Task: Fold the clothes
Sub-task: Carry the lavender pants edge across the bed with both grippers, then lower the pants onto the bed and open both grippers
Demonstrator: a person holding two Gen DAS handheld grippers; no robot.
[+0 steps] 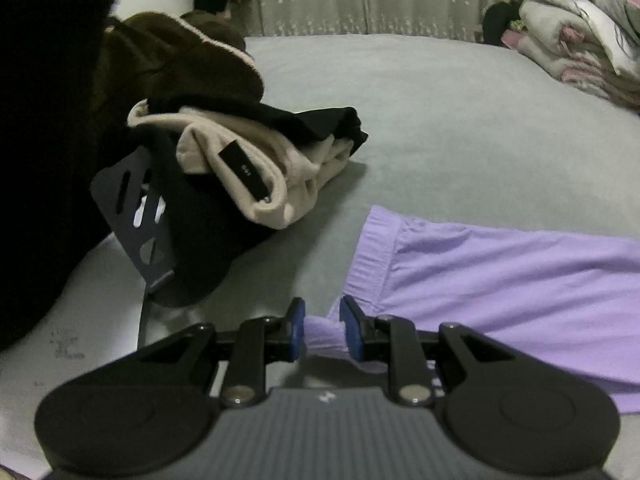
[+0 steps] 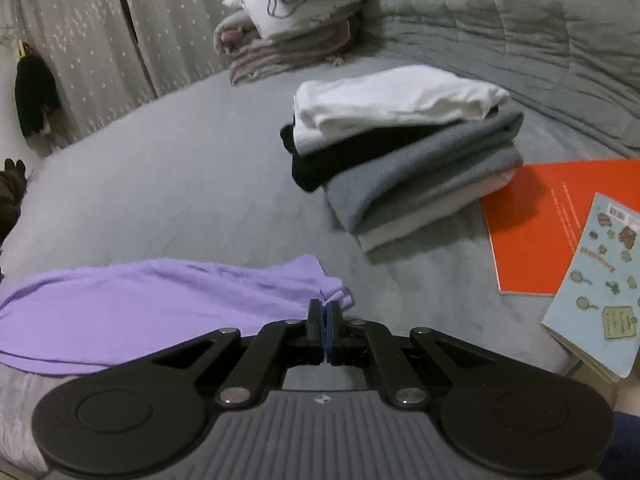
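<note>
Left wrist view is showing the left tool (image 1: pixel 322 330) pinching a bunched corner of the purple garment (image 1: pixel 508 288) at its waistband end, the blue pads pressing on the cloth from both sides. From there the garment is stretching away to the right across the grey bed (image 1: pixel 440 120), lying flat with its long axis running across the picture. A heap of unfolded clothes (image 1: pixel 240 152), beige and black, is sitting well to the left beside a dark basket (image 1: pixel 132 216).

In the right wrist view, the right tool (image 2: pixel 323 320) is hanging with its fingers pressed together right at the far, narrow end of the same garment (image 2: pixel 132 304); whether a thin layer of cloth is caught between them I cannot tell. A folded stack (image 2: pixel 404 152) is resting farther up the bed, with an orange book (image 2: pixel 532 232) and a light blue book (image 2: pixel 600 280) to its right.

So each tool is working at one end of the garment, which is spanning the gap between them. Judging from this, the coming fold probably calls for bringing one end over along that long axis.
</note>
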